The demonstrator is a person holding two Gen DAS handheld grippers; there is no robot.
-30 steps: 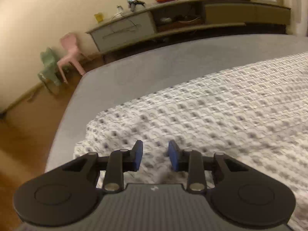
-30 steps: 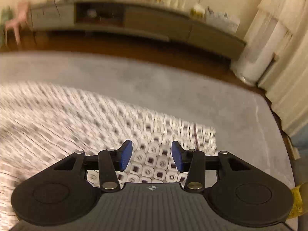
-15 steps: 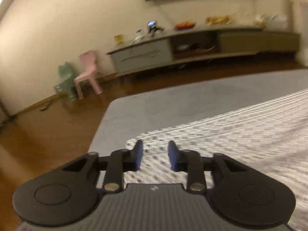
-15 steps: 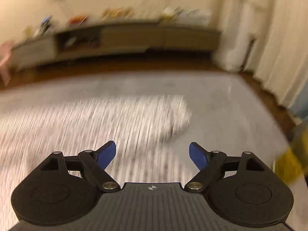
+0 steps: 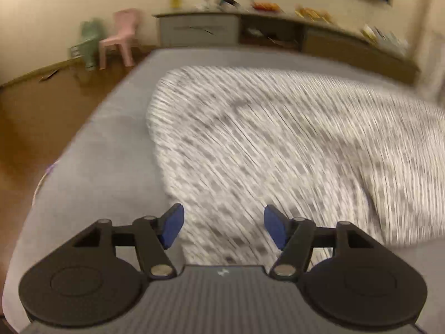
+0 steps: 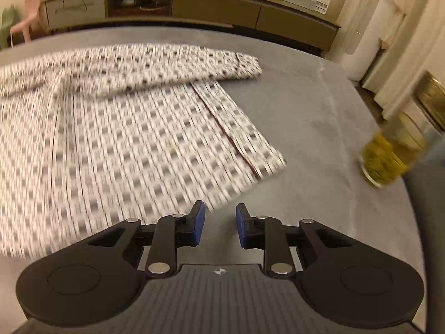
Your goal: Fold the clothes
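The patterned garment [image 6: 116, 128], white with a grey check and a dark red line along one edge, lies spread on a grey surface [image 6: 319, 117]; whether that surface is a bed or a mat cannot be told. In the right wrist view a folded band of the cloth lies across its far side, and the near right corner ends just ahead of the right gripper [image 6: 220, 226]. The jaws of that gripper stand parted by a narrow gap with nothing between them, held over bare grey surface just beside the cloth edge. In the left wrist view the left gripper [image 5: 223, 229] has its jaws spread wide, released, with the garment [image 5: 278, 144] visible beyond and between the blue pads [image 5: 173, 227]; contact with the cloth cannot be confirmed, as the fabric is motion-blurred. A long low cabinet [image 6: 211, 8] runs along the far wall. A pink chair [image 5: 118, 37] stands on the wooden floor [image 5: 41, 117] left of the cabinet. A blurred yellow container [image 6: 389, 158] sits at the right edge of the grey surface.
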